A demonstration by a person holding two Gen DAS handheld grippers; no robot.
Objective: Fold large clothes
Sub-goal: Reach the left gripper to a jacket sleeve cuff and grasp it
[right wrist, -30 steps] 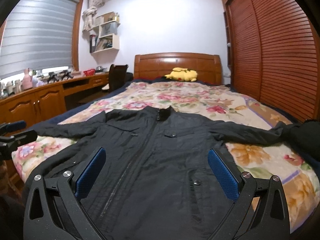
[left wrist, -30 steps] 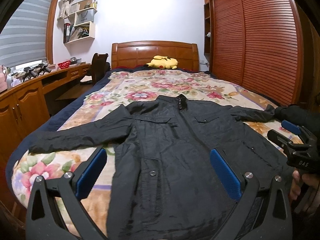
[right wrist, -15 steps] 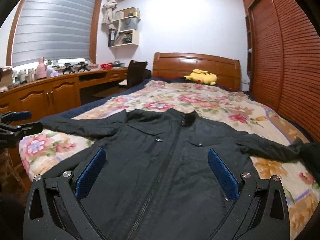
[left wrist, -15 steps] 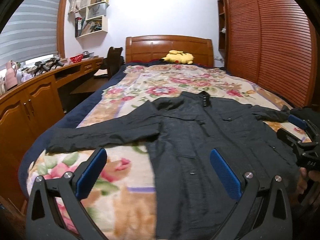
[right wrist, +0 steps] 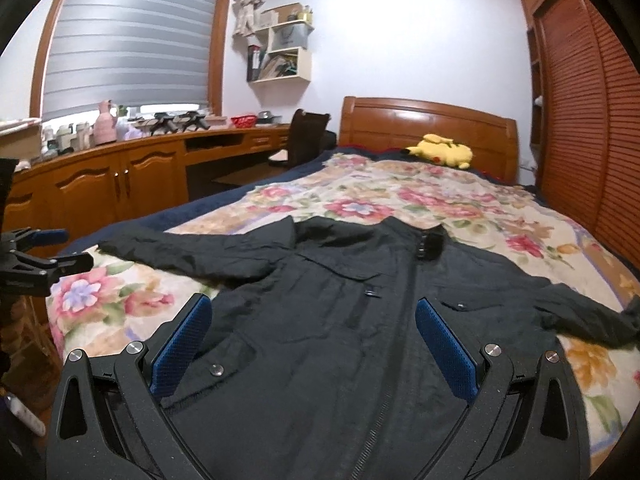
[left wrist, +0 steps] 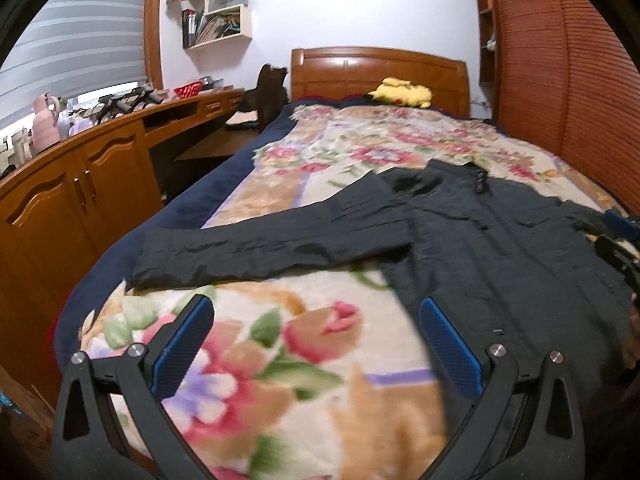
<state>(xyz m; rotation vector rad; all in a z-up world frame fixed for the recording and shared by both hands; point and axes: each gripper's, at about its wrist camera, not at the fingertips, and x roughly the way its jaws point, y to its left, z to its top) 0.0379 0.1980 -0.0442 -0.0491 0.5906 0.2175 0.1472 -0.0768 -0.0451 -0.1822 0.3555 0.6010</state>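
A black jacket [right wrist: 360,320] lies flat on the bed [right wrist: 460,208], front side up, with both sleeves spread out to the sides on the flowery blanket [left wrist: 280,360]. The left hand-held gripper [left wrist: 316,340] hangs over the blanket just below the left sleeve [left wrist: 260,248], its fingers wide apart and holding nothing. The right hand-held gripper [right wrist: 314,338] hangs over the jacket's middle, also wide apart and empty. A yellow plush toy [right wrist: 440,152] sits by the headboard [right wrist: 420,120].
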